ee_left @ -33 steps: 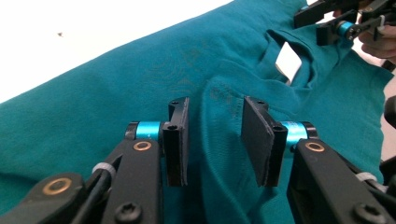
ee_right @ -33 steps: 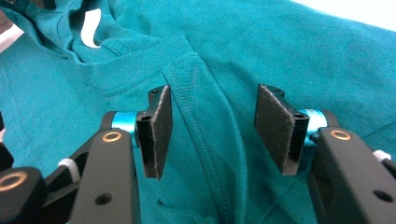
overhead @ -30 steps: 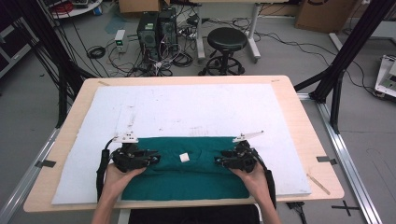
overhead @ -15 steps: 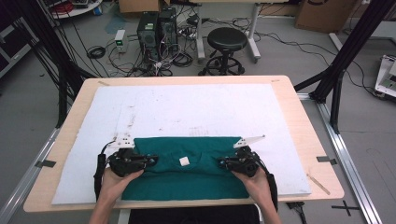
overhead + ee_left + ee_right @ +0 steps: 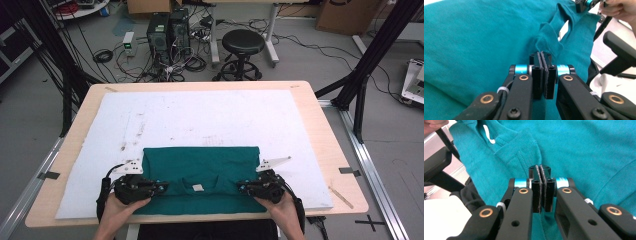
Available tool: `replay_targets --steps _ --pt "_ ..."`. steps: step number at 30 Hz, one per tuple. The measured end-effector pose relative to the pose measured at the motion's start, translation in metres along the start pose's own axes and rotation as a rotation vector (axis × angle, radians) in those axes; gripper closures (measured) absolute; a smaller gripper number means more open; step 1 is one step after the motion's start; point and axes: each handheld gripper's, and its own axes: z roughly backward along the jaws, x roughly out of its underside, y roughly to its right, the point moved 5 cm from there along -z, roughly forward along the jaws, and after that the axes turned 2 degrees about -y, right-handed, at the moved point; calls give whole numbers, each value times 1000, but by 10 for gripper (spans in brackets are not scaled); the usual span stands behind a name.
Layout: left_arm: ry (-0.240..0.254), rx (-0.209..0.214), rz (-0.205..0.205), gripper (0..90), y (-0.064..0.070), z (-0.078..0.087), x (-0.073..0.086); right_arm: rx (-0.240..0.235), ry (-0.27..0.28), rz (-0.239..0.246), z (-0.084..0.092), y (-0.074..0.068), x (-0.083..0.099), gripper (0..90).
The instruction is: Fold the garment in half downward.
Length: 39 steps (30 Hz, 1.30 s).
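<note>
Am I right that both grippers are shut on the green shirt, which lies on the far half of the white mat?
Not quite: the green shirt lies on the near half of the white mat, as the high view shows. The left gripper and right gripper are indeed shut on it.

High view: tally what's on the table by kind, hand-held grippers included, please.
Green shirt: 1
White mat: 1
Hand-held grippers: 2, the left hand-held gripper and the right hand-held gripper, both shut on the shirt's near edge
Total: 4

A teal T-shirt [image 5: 200, 170] lies folded, apparently in half, collar toward the table's near edge.
</note>
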Motion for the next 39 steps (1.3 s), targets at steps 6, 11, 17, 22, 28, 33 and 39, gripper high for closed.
replay_targets --steps 6,11,17,22,28,33,39 --pt "15 3 -7 745 1 -1 -4 -11 10 -3 -2 -2 1 768" --pt "49 18 -15 630 2 -5 -21 -29 31 5 -8 -6 -17 616" --pt "-3 30 -26 657 2 -19 -24 -33 -33 12 -29 -6 -30 597" --pt "1 46 -61 833 10 -17 -19 -56 -55 40 -33 -12 -24 806" --pt "5 95 -73 844 18 -9 -13 -105 -11 57 -17 -19 -18 852" --pt "-24 123 -92 844 28 -6 -4 -146 -19 66 -11 -29 -7 853" --pt "-26 145 -102 779 34 -2 0 -173 -15 77 -7 -37 0 755"
